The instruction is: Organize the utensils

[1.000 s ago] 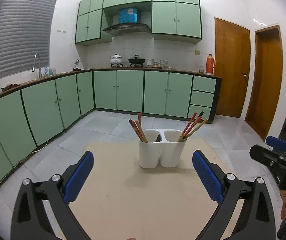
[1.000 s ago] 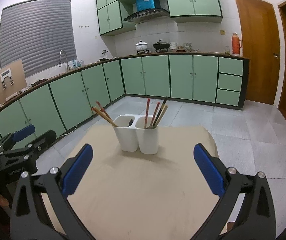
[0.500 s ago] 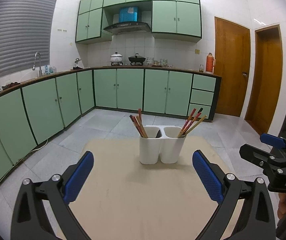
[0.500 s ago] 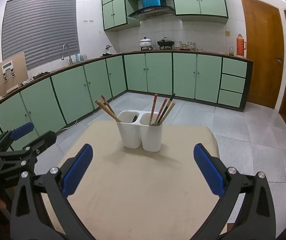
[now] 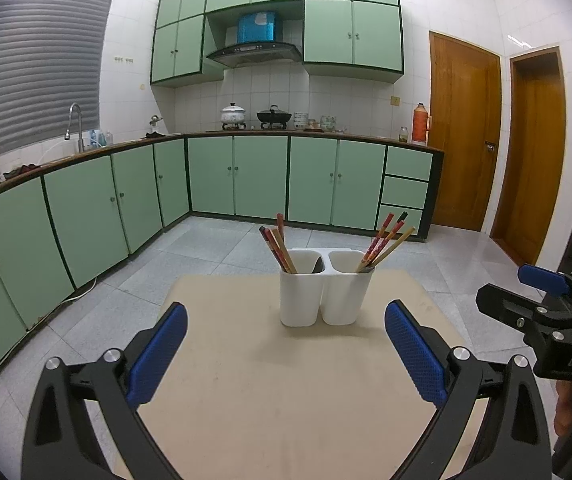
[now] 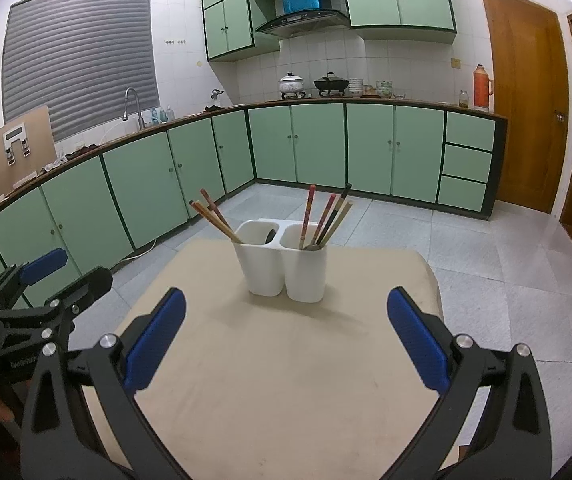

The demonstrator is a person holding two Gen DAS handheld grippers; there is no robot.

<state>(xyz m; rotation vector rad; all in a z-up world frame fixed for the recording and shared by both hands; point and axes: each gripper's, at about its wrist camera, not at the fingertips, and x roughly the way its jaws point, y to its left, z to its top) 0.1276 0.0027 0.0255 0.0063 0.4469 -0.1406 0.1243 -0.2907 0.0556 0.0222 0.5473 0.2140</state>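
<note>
A white two-cup utensil holder (image 5: 324,292) (image 6: 286,264) stands toward the far end of a beige table (image 5: 286,392) (image 6: 277,380). Several chopsticks (image 5: 275,246) lean left out of its left cup, and more chopsticks (image 5: 386,240) lean right out of its right cup. A dark spoon handle shows inside the cups. My left gripper (image 5: 286,354) hovers open over the near table, nothing between its blue pads. My right gripper (image 6: 286,346) is likewise open and holds nothing. Each gripper shows at the edge of the other's view.
Green cabinets (image 5: 245,176) with a counter run along the left and back walls, with a sink tap (image 5: 75,120) and pots (image 5: 233,114). Two wooden doors (image 5: 466,136) stand at the right. Grey tiled floor surrounds the table. A dark cabinet edges the far right.
Both grippers have drawn back and risen slightly, so the holder sits a little farther and higher in each view. Both remain open and the chopsticks stay put.
</note>
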